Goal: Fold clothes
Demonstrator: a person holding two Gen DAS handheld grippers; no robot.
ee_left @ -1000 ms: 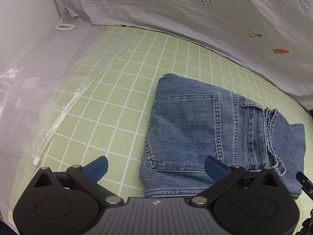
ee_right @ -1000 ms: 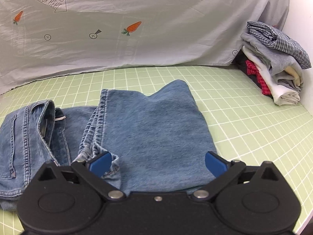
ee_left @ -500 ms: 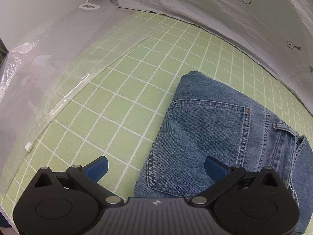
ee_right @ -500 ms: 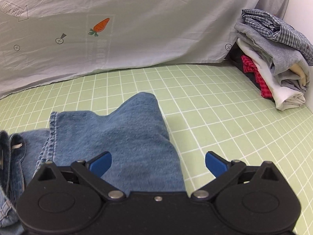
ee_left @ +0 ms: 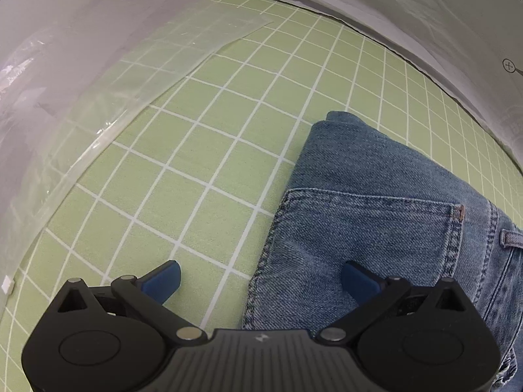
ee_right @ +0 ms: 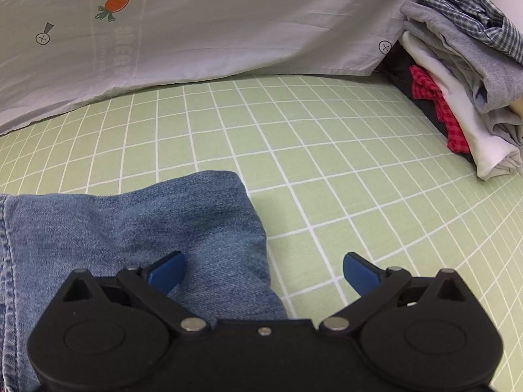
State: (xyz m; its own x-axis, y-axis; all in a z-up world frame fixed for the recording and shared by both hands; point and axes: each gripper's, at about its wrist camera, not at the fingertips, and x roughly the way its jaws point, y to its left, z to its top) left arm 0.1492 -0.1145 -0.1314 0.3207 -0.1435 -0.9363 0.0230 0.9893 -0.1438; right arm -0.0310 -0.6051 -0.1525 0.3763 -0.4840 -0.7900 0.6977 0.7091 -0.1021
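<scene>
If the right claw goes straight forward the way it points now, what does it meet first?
Probably the green grid mat: the open right claw straddles the right edge of the folded jeans, and bare mat lies ahead. Beyond that hangs the grey carrot-print sheet. Depth is uncertain.

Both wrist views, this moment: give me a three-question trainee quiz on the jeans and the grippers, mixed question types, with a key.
1. True or false: the right gripper is clamped shut on the jeans.
2. Multiple choice: what lies on the green grid mat to the left of the jeans in the left wrist view? A) a clear plastic bag B) a wooden hanger C) a pair of shoes
3. Fill in: the pile of folded clothes sits at the far ____ of the right wrist view.

Key
1. False: both the right and the left gripper are open, each straddling an edge of the jeans.
2. A: the clear plastic bag.
3. right
</scene>
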